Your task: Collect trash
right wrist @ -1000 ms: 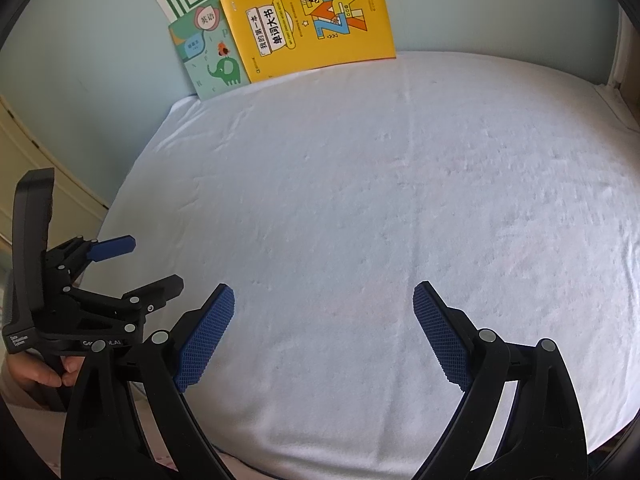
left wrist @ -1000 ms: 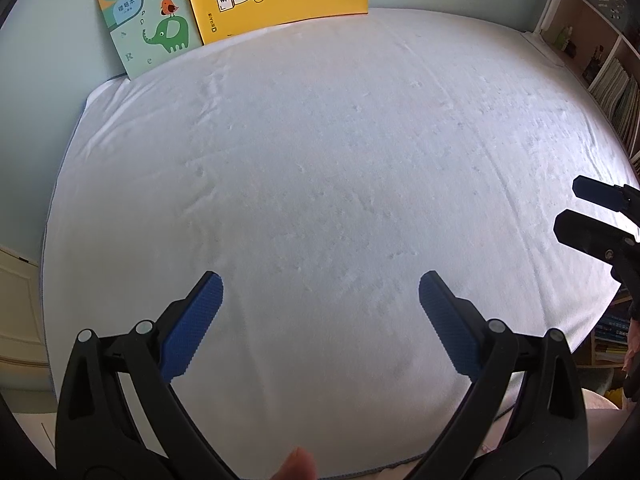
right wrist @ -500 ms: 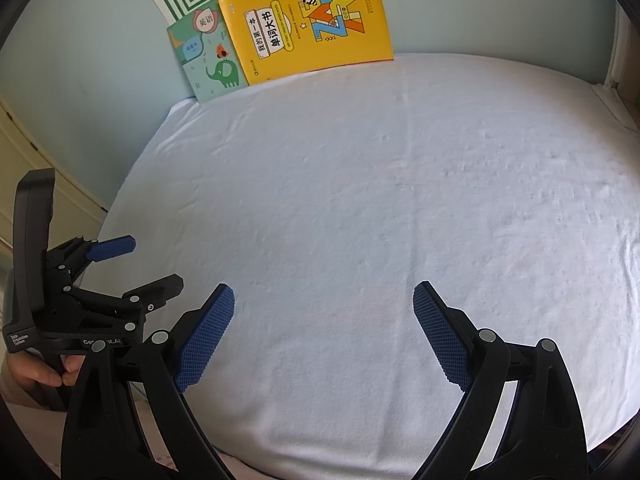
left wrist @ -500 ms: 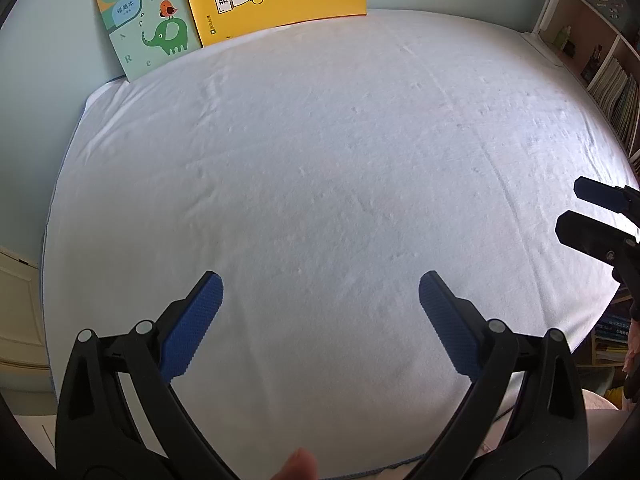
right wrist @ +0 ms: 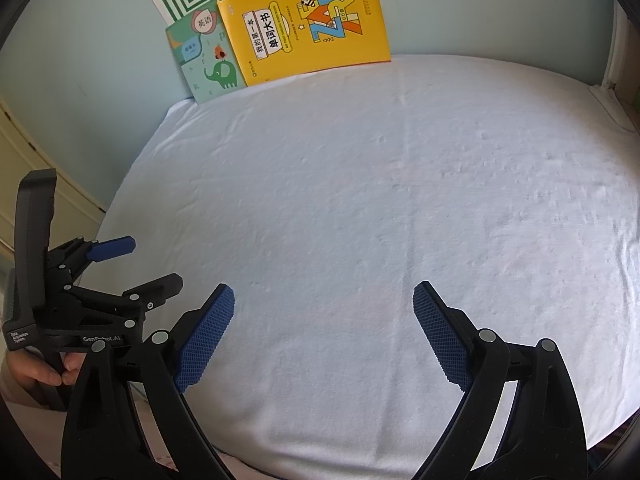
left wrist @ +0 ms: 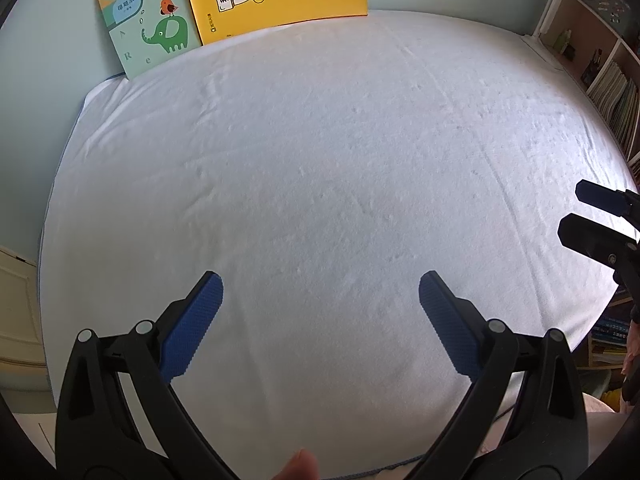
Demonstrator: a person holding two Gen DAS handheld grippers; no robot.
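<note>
Left tongs (left wrist: 320, 304) spread wide, holding nothing, over white cloth-covered table (left wrist: 340, 168). Right tongs (right wrist: 324, 312) likewise spread and holding nothing, above same cloth. No trash visible in either view; location cannot be told. Yellow book (right wrist: 304, 28) and green elephant book (right wrist: 208, 60) propped against wall at 12 o'clock. Bookshelf (left wrist: 604, 80) at 2 o'clock.

"ZAB" on yellow book (right wrist: 304, 28); "GenRobot.AI" on left gripper (right wrist: 136, 264).
</note>
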